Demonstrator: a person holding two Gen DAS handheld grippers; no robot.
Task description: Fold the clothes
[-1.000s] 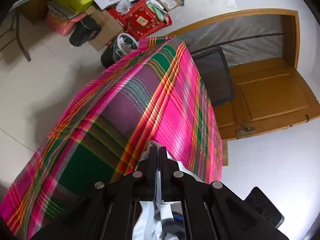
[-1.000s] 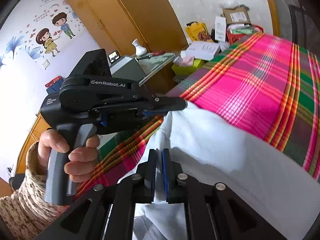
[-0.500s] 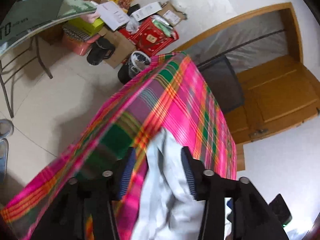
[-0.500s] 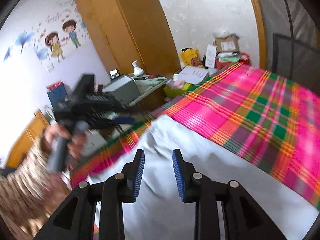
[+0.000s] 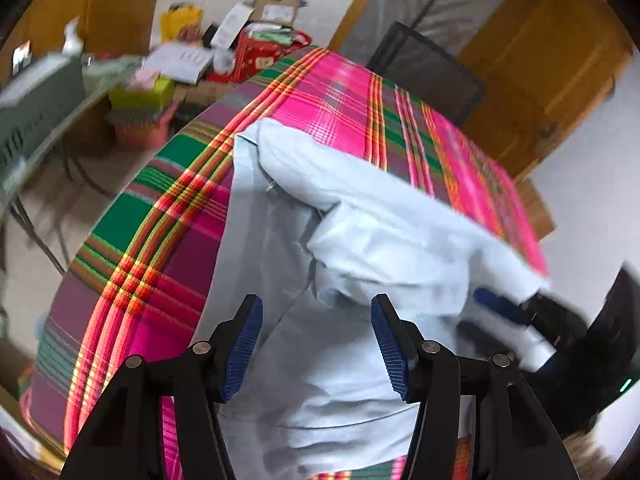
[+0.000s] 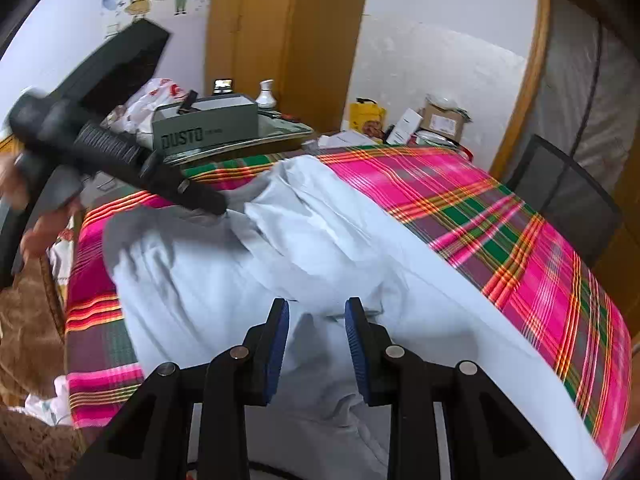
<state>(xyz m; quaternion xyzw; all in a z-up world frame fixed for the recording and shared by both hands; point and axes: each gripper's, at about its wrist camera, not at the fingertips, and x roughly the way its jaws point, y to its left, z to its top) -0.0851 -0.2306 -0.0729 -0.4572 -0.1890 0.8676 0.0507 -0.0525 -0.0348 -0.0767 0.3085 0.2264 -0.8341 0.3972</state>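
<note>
1. The left gripper point(image 5: 316, 344) has its jaws spread wide, the blue ribbed pads point(image 5: 243, 350) well apart with nothing pinched between them.
2. The right gripper point(image 6: 316, 346) is also parted, though by a narrower gap, and nothing is clamped between its blue pads point(image 6: 279, 350).
3. In the right wrist view the left gripper reaches in from the left edge, angled downward to the right and blurred.
4. The hand point(image 6: 38, 216) holding it is only partly visible and blurred.
</note>
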